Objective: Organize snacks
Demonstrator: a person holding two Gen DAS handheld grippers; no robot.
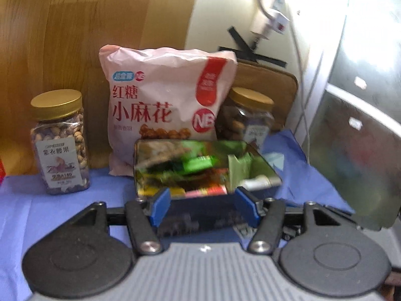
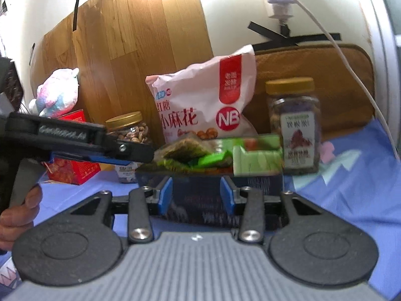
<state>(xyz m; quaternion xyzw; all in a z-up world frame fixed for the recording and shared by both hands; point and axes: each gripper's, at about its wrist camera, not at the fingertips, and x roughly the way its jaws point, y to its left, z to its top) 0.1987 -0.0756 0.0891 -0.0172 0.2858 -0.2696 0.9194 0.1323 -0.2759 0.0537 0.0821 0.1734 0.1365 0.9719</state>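
An open dark tin (image 1: 140,165) filled with green and red wrapped snacks sits on the blue cloth (image 1: 50,213). My left gripper (image 1: 205,205) stands open just in front of the tin's near wall, its blue pads apart and clear of it. The right gripper (image 2: 196,197) is also open, facing the tin (image 2: 263,183) from close by with nothing between its pads. Behind the tin leans a pink snack bag (image 1: 163,105) (image 2: 205,105). A gold-lidded nut jar (image 1: 60,140) (image 2: 130,130) stands left of it, a second jar (image 1: 248,115) (image 2: 295,125) right. In the right wrist view the left gripper (image 2: 142,156) reaches the tin's left end.
A red box (image 2: 75,173) and a plush toy (image 2: 57,92) sit at the far left. A brown cushion (image 2: 325,87) and a wooden board (image 2: 125,37) lean on the wall behind. A white cable (image 2: 351,75) hangs at right. A shiny panel (image 1: 356,163) fills the left view's right side.
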